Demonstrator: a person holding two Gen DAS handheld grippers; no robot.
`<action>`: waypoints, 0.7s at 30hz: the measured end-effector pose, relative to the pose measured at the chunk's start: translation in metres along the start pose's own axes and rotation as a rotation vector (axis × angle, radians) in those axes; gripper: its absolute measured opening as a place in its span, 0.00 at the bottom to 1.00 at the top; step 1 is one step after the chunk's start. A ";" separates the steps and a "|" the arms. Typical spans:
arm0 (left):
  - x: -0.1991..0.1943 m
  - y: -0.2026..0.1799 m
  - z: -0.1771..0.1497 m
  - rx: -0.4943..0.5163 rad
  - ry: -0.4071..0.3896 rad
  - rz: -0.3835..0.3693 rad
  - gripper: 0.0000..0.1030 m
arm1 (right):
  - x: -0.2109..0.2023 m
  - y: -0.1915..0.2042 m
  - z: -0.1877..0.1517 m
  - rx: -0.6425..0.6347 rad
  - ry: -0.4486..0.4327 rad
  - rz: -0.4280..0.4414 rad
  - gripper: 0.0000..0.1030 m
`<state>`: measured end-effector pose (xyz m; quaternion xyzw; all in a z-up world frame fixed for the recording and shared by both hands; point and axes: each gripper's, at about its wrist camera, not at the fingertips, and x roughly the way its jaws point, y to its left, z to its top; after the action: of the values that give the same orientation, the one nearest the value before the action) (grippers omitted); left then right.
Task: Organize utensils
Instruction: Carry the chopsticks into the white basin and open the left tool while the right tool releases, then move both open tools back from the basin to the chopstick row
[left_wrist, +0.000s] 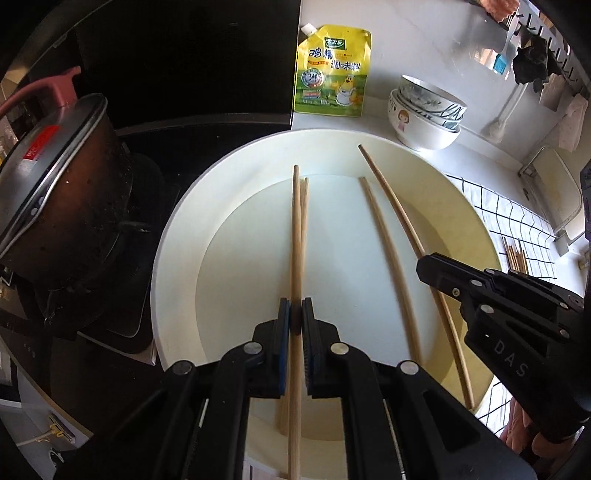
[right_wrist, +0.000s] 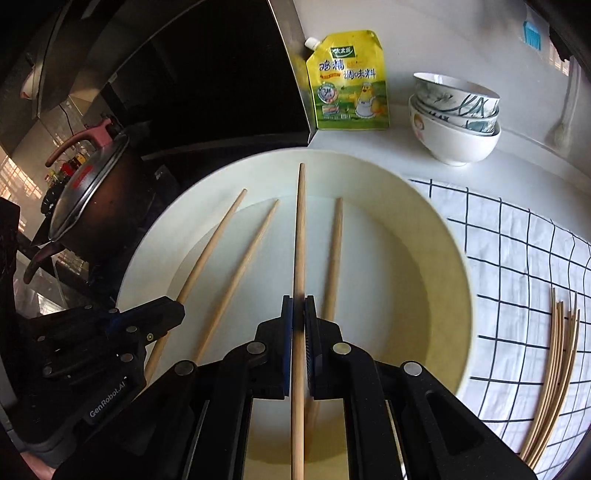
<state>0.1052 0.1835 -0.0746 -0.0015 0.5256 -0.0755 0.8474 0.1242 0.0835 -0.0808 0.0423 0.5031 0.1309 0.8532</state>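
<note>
Furthest left, a dark pot sits on the stove, clear of the work. Next comes the left hand-held gripper, its jaws pinched narrow on the left chopstick. It holds the stick partway along its length, the far end reaching out over the white basin.

Two loose chopsticks lie on the basin floor. One is between the two held sticks and the other just right of the right one.

The right hand-held gripper is likewise clamped narrow on the right chopstick, also above the basin. All four sticks run near to far, roughly parallel.

To the right of the basin, a checked cloth is spread on the bench. On it lies the bundle of chopsticks already gathered, its long axis also near to far.

So the goal lies to the right of both hands, well apart from the left and nearer the right. The held sticks already point much as the bundle does. Judging from that, the coming move is mostly a sideways carry to the right with little turning. The right hand looks best placed to set down first, so that the left need not cross it.
</note>
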 end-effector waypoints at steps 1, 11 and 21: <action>0.002 0.001 0.000 0.004 0.005 -0.002 0.07 | 0.003 0.001 0.000 0.002 0.005 -0.008 0.06; 0.008 0.011 0.009 0.016 0.000 -0.012 0.35 | 0.009 -0.004 0.001 0.042 0.017 -0.050 0.21; -0.008 0.024 0.006 -0.005 -0.030 -0.009 0.48 | -0.009 -0.004 -0.007 0.049 -0.012 -0.075 0.27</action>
<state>0.1103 0.2078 -0.0664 -0.0073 0.5130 -0.0780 0.8548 0.1151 0.0768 -0.0774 0.0453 0.5022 0.0860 0.8593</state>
